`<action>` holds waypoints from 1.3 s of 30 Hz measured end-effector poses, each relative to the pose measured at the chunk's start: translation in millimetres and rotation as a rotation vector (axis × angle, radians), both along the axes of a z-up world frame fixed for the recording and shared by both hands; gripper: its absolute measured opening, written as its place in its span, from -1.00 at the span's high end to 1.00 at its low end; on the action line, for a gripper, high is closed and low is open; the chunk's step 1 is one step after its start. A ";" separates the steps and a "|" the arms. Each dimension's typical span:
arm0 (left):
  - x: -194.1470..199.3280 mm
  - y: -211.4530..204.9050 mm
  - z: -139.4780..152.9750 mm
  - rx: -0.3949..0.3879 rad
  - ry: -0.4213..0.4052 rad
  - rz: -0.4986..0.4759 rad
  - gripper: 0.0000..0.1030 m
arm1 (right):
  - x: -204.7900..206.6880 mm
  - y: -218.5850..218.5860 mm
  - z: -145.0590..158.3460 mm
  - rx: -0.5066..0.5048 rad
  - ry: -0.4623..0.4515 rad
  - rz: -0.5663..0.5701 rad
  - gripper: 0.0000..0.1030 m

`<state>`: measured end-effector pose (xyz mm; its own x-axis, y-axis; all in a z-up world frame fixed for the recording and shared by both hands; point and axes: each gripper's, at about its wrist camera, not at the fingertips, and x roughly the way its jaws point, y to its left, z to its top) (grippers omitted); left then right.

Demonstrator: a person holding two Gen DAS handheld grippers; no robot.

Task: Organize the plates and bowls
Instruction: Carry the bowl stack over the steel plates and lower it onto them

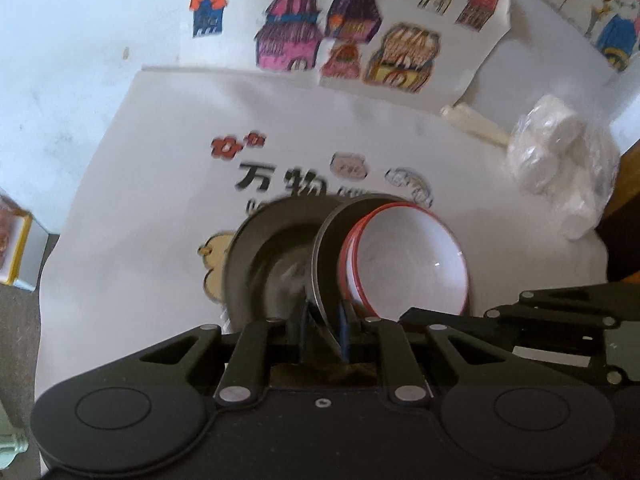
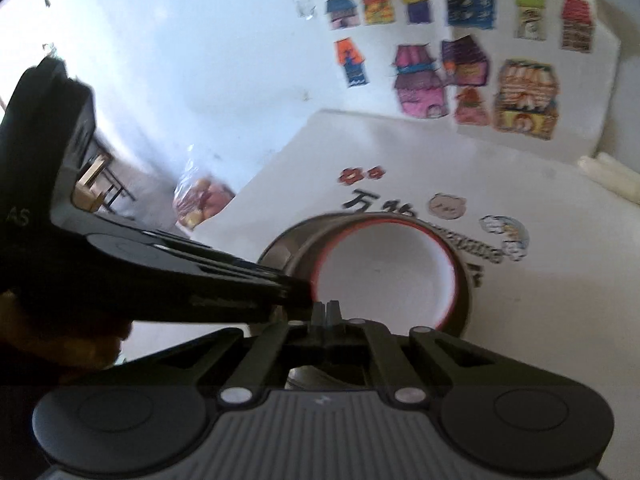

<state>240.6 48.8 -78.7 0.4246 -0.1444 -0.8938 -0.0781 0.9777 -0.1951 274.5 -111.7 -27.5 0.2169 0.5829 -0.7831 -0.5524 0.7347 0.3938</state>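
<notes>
While my left gripper (image 1: pixel 326 320) pinches the grey bowl's (image 1: pixel 326 248) rim, red-rimmed bowl (image 1: pixel 412 268) nested inside, my right gripper (image 2: pixel 326 312) sits fully closed, empty, beside it.

Red-rimmed white bowl (image 1: pixel 412 268) nested in tilted grey bowl (image 1: pixel 326 256), beside another grey bowl (image 1: pixel 260 252).

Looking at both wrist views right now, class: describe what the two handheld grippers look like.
Both are matte black. The left gripper has blue-edged finger pads, silver rivets on angled link bars and two round discs. The right gripper matches it, with a ribbed grey centre panel.
</notes>
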 end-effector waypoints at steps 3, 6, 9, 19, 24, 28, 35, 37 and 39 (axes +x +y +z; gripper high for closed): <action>-3.6 10.3 -8.9 -0.002 0.029 0.043 0.78 | 0.8 -0.4 -0.5 -0.003 0.013 -0.024 0.99; -3.7 15.8 -10.6 -0.017 0.022 0.056 0.78 | 1.5 -3.1 -0.7 -0.002 0.021 -0.057 0.93; -1.5 15.4 -8.7 0.005 0.016 0.043 0.76 | -0.5 -7.4 -1.0 -0.002 0.027 -0.078 0.83; -0.2 25.5 -1.4 -0.015 -0.009 0.042 0.65 | -2.6 -30.6 6.6 0.031 0.028 -0.187 0.44; -0.9 30.6 2.1 -0.025 -0.028 0.057 0.63 | -1.8 -40.5 10.1 0.037 0.018 -0.232 0.32; -0.9 34.0 5.4 -0.024 -0.042 0.067 0.61 | -0.8 -43.2 11.9 0.039 0.012 -0.247 0.16; -1.2 39.9 10.3 -0.018 -0.072 0.082 0.15 | 0.7 -43.7 13.9 0.037 -0.001 -0.266 -0.10; -1.1 41.9 11.1 -0.013 -0.078 0.084 0.08 | 1.1 -45.0 13.7 0.037 0.000 -0.277 -0.15; -1.1 43.5 11.6 -0.009 -0.080 0.083 0.01 | 1.0 -45.5 14.2 0.037 -0.003 -0.289 -0.20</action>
